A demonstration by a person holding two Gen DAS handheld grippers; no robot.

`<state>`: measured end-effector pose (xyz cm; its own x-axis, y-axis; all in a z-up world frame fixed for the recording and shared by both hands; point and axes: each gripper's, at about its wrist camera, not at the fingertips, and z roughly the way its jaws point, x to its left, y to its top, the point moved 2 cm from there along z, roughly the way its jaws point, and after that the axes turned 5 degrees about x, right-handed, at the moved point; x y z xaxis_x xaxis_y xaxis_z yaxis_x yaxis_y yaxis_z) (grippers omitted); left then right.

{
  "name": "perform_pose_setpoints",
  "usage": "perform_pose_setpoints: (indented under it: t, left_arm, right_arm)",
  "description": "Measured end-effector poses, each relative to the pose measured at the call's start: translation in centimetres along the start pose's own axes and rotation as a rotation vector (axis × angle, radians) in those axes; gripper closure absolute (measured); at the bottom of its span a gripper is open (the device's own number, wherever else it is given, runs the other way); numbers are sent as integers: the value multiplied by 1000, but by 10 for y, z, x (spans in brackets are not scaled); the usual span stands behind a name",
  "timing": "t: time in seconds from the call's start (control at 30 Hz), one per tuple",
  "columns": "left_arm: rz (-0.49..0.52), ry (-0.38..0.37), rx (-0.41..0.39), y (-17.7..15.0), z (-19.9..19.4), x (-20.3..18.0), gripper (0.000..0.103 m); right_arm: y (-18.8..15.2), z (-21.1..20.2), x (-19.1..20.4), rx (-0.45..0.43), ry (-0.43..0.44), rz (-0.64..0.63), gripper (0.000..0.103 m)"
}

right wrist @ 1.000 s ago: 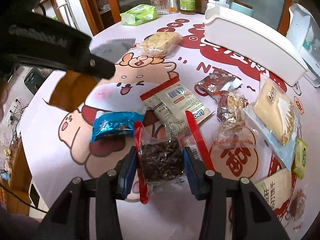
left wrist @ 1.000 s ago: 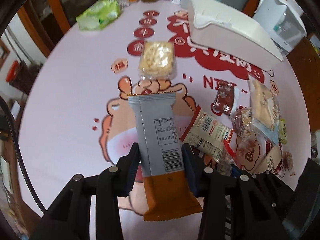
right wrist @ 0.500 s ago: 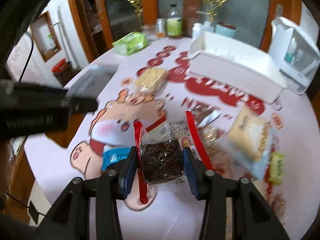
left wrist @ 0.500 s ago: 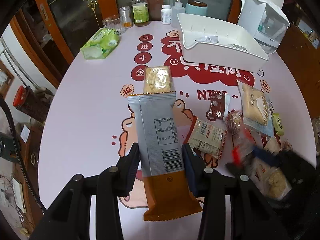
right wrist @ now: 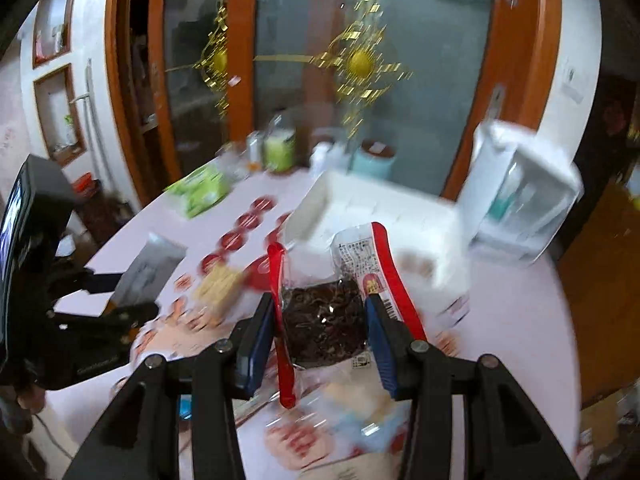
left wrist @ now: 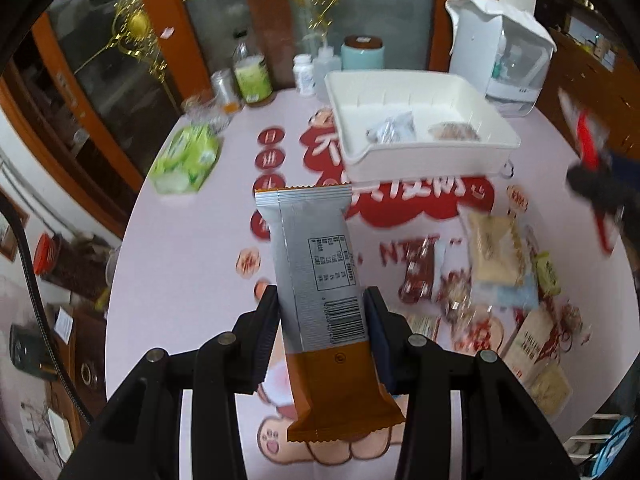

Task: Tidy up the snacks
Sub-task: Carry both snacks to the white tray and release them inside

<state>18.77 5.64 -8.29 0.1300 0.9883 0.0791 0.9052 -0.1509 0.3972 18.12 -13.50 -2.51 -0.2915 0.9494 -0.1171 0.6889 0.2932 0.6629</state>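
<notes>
My left gripper [left wrist: 320, 304] is shut on a long silver and orange snack bar [left wrist: 316, 264] and holds it above the table. My right gripper [right wrist: 320, 308] is shut on a clear red-edged packet of dark dried snack [right wrist: 324, 320], lifted over the table; it shows blurred at the right of the left wrist view [left wrist: 596, 184]. A white bin [left wrist: 424, 156] stands at the back with two packets inside; it also shows in the right wrist view [right wrist: 360, 204]. Several loose snack packets [left wrist: 492, 248] lie at the right of the table.
A green wipes pack [left wrist: 186, 158], bottles and jars [left wrist: 252, 80] and a white appliance [left wrist: 500, 44] stand along the table's far edge. A yellow rice-cracker pack [right wrist: 220, 284] lies mid-table. The left gripper's body [right wrist: 48, 280] fills the left of the right wrist view.
Both grippers have risen and tilted up with their packets still held. The right gripper has moved toward the white bin; the views now look further across the table.
</notes>
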Motion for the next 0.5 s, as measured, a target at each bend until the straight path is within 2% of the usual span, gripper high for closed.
perform_pose_setpoints:
  t: [0.23, 0.33, 0.5]
  left_arm:
    - [59, 38, -69, 77, -12, -17, 62]
    - [91, 68, -100, 114, -12, -29, 62]
    - [123, 106, -126, 169, 4, -50, 62]
  right_arm:
    - [69, 2, -49, -47, -101, -31, 58]
    - [96, 22, -74, -28, -105, 17, 58]
    - [112, 64, -109, 20, -96, 133, 58]
